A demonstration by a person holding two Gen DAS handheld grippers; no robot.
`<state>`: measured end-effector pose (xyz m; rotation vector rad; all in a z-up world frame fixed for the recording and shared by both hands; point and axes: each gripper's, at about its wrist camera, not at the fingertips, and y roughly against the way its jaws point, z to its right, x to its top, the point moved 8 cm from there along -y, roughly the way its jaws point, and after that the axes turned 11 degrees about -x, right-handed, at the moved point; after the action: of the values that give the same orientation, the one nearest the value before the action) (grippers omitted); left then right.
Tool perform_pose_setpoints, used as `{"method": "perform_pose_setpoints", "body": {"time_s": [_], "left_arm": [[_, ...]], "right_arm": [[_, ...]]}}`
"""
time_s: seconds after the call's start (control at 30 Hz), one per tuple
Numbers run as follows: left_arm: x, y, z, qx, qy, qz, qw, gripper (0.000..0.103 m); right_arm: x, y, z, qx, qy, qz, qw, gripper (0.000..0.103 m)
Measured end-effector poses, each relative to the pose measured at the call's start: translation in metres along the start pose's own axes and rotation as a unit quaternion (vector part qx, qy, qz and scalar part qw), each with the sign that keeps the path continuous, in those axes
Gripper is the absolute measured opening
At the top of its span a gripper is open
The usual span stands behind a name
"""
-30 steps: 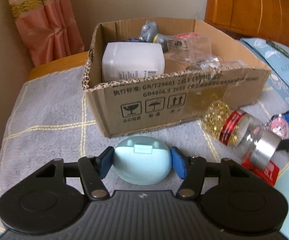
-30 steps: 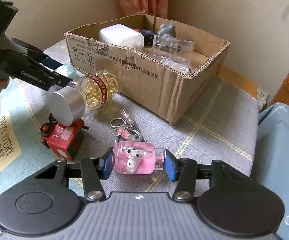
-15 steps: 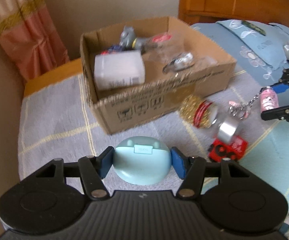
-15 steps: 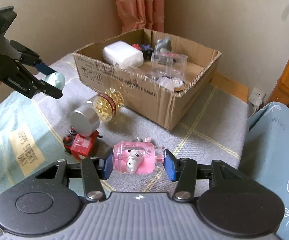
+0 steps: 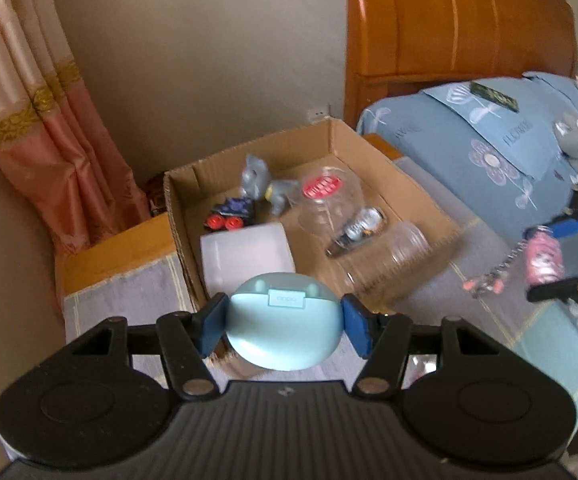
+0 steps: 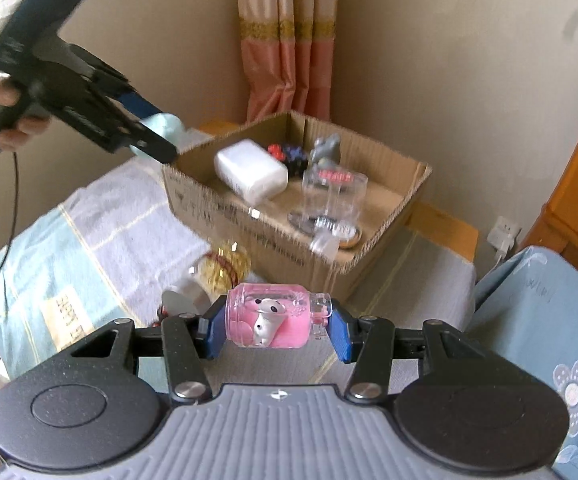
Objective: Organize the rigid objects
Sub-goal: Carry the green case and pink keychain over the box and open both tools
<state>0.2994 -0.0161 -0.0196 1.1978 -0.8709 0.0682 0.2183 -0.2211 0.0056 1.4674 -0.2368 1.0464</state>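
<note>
**Materials and finishes on view**

A smooth, matt pale-blue plastic case (image 5: pixel 283 326) is seen before a rough corrugated cardboard box (image 5: pixel 373 152). Clear glossy plastic encloses the pink keychain charm (image 6: pixel 275 316). The bedside table (image 6: pixel 445 224) is of glossy varnished wood, covered by a soft woven cloth (image 6: pixel 129 200). The curtain (image 5: pixel 29 100) shows a satin sheen.

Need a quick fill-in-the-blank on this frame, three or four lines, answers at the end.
1. The left tool is shut on a pale ____ rounded case.
2. The right tool grips a ____ keychain bottle with a small white figure inside.
3. The white rectangular container lies inside the ____ box.
4. The jar of golden capsules lies ____ the box, on the cloth.

Missing words: blue; pink; cardboard; outside
</note>
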Motion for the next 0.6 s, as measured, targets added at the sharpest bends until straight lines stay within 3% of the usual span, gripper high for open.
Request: {"method": "perform_pose_setpoints", "body": {"time_s": [0.2,0.23,0.33,0.6], "left_arm": [[0.002,-0.021,-0.011,0.007,0.013,-0.005,0.9999,0.061],[0.001,-0.022,-0.013,0.007,0.016,-0.004,0.9998,0.063],[-0.001,-0.02,-0.019,0.016,0.024,0.016,0.9995,0.086],[-0.006,-0.008,-0.025,0.032,0.025,0.032,0.9987,0.091]], "right_arm": [[0.031,0.011,0.007,-0.017,0.008,0.033,0.999,0.056],[0.035,0.012,0.008,-0.019,0.008,0.037,0.999,0.056],[0.048,0.013,0.008,-0.021,0.013,0.046,0.999,0.056],[0.064,0.003,-0.006,-0.008,0.018,0.046,0.999,0.056]]}}
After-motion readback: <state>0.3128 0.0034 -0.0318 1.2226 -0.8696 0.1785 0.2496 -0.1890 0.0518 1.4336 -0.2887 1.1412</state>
